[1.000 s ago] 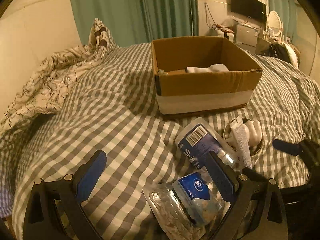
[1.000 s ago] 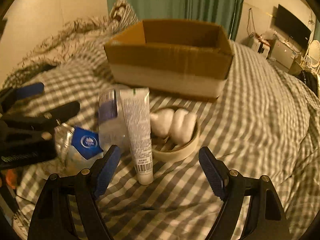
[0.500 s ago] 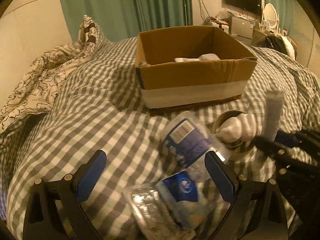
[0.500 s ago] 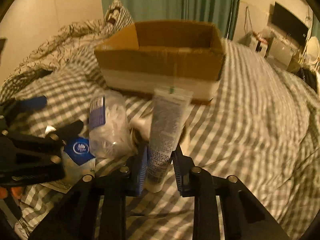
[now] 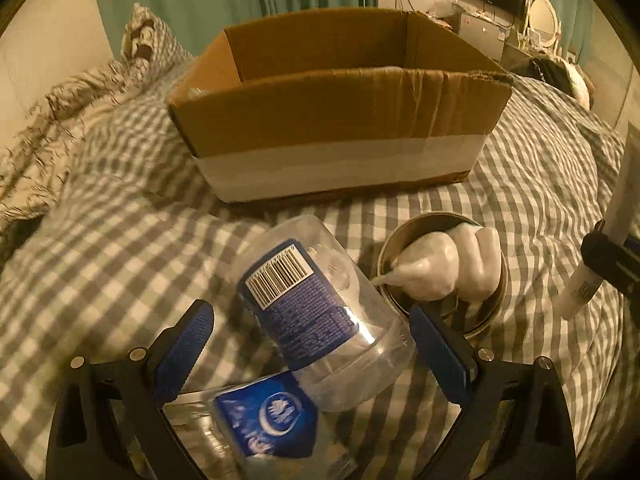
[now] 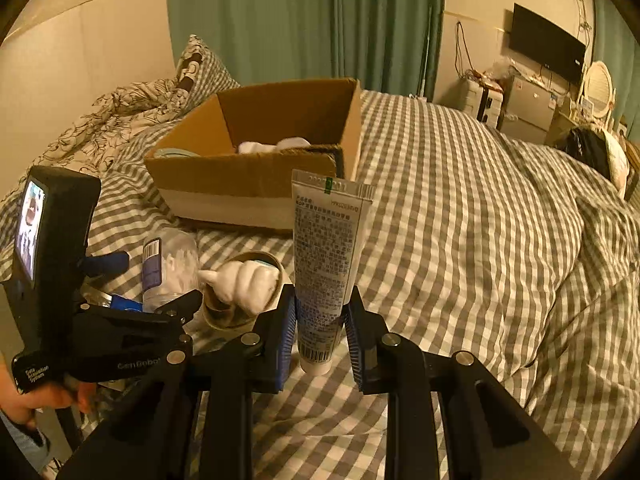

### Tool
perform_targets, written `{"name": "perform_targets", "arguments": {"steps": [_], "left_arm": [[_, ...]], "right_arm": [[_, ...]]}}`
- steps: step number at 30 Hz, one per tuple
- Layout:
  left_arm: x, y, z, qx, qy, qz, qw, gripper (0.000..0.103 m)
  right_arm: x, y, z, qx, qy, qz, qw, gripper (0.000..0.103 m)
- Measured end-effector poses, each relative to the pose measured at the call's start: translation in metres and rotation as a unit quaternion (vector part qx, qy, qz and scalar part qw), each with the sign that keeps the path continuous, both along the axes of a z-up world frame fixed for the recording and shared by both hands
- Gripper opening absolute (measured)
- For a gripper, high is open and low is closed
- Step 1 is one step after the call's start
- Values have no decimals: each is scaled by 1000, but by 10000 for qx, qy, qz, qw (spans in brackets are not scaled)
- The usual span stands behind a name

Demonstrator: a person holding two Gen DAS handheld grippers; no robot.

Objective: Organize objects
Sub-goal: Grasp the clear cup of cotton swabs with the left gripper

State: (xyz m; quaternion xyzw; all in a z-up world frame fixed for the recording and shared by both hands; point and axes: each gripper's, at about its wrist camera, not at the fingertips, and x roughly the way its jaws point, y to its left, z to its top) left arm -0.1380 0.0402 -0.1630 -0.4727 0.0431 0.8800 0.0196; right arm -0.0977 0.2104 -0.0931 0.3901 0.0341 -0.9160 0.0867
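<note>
My right gripper (image 6: pixel 320 328) is shut on a white tube (image 6: pixel 326 256) and holds it upright above the checked bedcover; the tube also shows at the right edge of the left wrist view (image 5: pixel 618 216). My left gripper (image 5: pixel 312 344) is open, its fingers on either side of a clear plastic jar with a blue label (image 5: pixel 316 304) lying on the bed. A crumpled clear bottle with a blue label (image 5: pixel 260 420) lies just below the jar. The open cardboard box (image 5: pixel 340 120) stands beyond, with white items inside (image 6: pixel 276 146).
A round tin holding a white wrapped lump (image 5: pixel 444 264) sits right of the jar. A patterned quilt and pillow (image 6: pixel 120 112) lie left of the box. Green curtains, a TV (image 6: pixel 544 48) and cluttered furniture stand at the back.
My right gripper closed on the tube, then lifted it upright off the bed. My left gripper moved forward over the crumpled bottle until its open fingers straddle the jar.
</note>
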Motion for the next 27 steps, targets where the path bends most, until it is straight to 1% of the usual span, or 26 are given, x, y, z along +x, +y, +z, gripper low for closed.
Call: {"name": "perform_targets", "arguments": {"steps": [2, 5, 7, 8, 13, 15, 19, 22, 27], "left_arm": [[-2, 2, -6, -35, -58, -55, 10000, 101], [-3, 1, -12, 41, -97, -122, 9999, 100], [-1, 0, -12, 133, -90, -207, 9997, 92], [-1, -1, -11, 167, -90, -231, 9996, 90], [9, -6, -4, 420, -112, -277, 9987, 85], [15, -8, 1, 493, -96, -317, 9982, 83], [29, -10, 17, 624, 65, -362, 9974, 72], [37, -17, 32, 731, 234, -354, 9964, 70], [49, -25, 57, 834, 535, -369, 9944, 68]], "right_arm": [[-2, 1, -3, -36, -47, -10, 10000, 23], [-5, 0, -7, -92, -106, -15, 9999, 23], [-4, 0, -10, -97, -138, -24, 9999, 23], [-4, 0, -10, -94, -149, -29, 9998, 23], [0, -3, -6, -66, -89, -6, 9999, 23], [4, -5, -1, -40, -31, 7, 10000, 23], [13, -11, 12, 3, 110, 46, 9999, 23], [21, -16, 23, 30, 221, 76, 9997, 23], [34, -21, 40, 69, 411, 117, 9991, 23]]}}
